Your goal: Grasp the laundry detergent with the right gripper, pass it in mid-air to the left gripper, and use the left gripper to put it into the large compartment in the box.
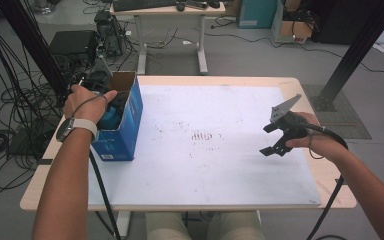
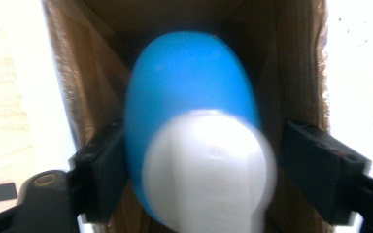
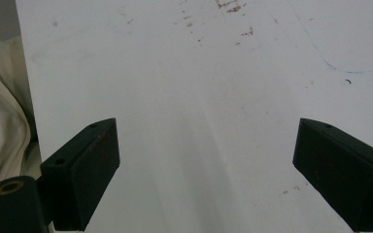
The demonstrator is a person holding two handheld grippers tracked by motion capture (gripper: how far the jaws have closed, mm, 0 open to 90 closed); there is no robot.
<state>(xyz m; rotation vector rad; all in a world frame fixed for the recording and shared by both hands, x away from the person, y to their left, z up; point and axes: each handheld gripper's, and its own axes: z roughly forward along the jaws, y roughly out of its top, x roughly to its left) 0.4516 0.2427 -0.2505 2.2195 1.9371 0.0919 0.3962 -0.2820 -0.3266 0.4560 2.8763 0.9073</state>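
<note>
Blue-and-white object (image 2: 194, 141): inside open cardboard box (image 1: 122, 117), far left of tabletop (image 1: 300, 85), between spread, non-pressing left hand-held gripper (image 2: 194, 165); apparently released for storage. Right hand-held gripper (image 1: 277, 137): spread, empty, idle.

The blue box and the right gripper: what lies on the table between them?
Nothing: in the high view, bare white board with faint marks separates the blue box from the right gripper.

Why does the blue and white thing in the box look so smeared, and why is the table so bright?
Left gripper view: the blue and white object sits very close, soft and blurred, and the table beside the box glares white. Right gripper view: the white board is sharper, evenly lit.
</note>
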